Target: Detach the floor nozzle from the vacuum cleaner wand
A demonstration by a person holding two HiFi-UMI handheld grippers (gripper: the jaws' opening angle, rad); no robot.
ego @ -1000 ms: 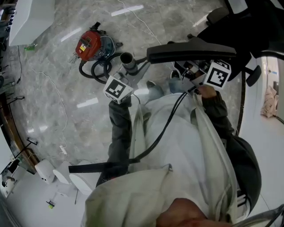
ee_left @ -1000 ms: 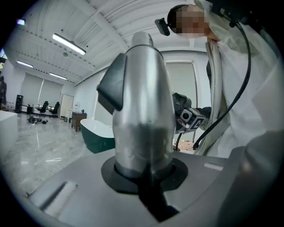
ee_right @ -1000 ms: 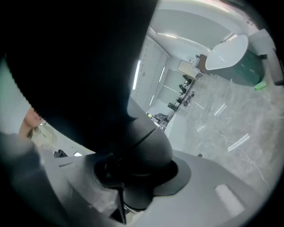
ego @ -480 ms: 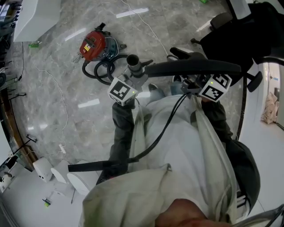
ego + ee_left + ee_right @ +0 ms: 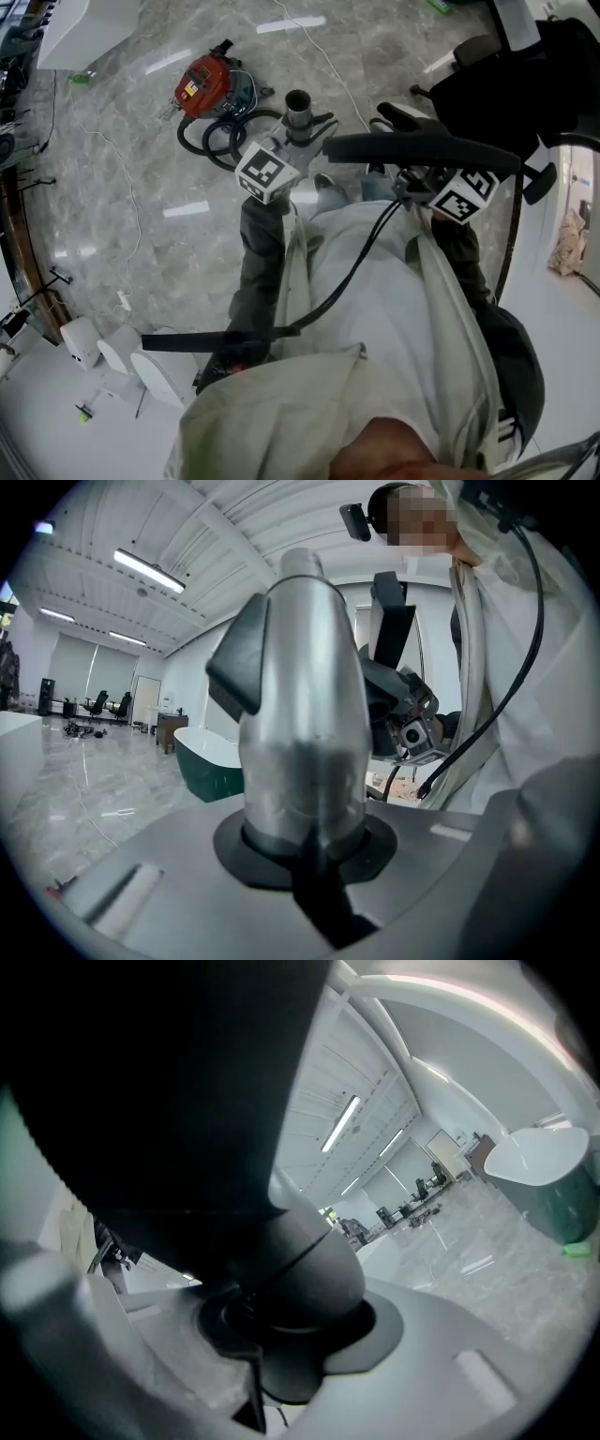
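Note:
In the head view my left gripper [image 5: 300, 139] is shut on a silver wand tube [image 5: 298, 111] whose open end points up at the camera. My right gripper [image 5: 414, 180] is shut on the neck of the black floor nozzle [image 5: 422, 149], a long bar held level in front of the person's chest. The nozzle's left end lies close beside the tube; I cannot tell whether they touch. In the left gripper view the silver wand tube [image 5: 302, 714], with a dark latch, stands between the jaws of my left gripper [image 5: 309, 860]. In the right gripper view the black nozzle neck [image 5: 291, 1269] fills my right gripper [image 5: 281, 1344].
A red canister vacuum [image 5: 208, 87] with its coiled black hose [image 5: 225, 137] lies on the grey marble floor beyond the grippers. A thin white cable [image 5: 127, 211] runs across the floor. White round objects [image 5: 103, 347] sit at lower left. A black office chair [image 5: 511, 75] stands at upper right.
Both grippers have shifted up and to the right in the head view, carrying the tube and nozzle. The right gripper's marker cube has rolled. Neither grip has changed.

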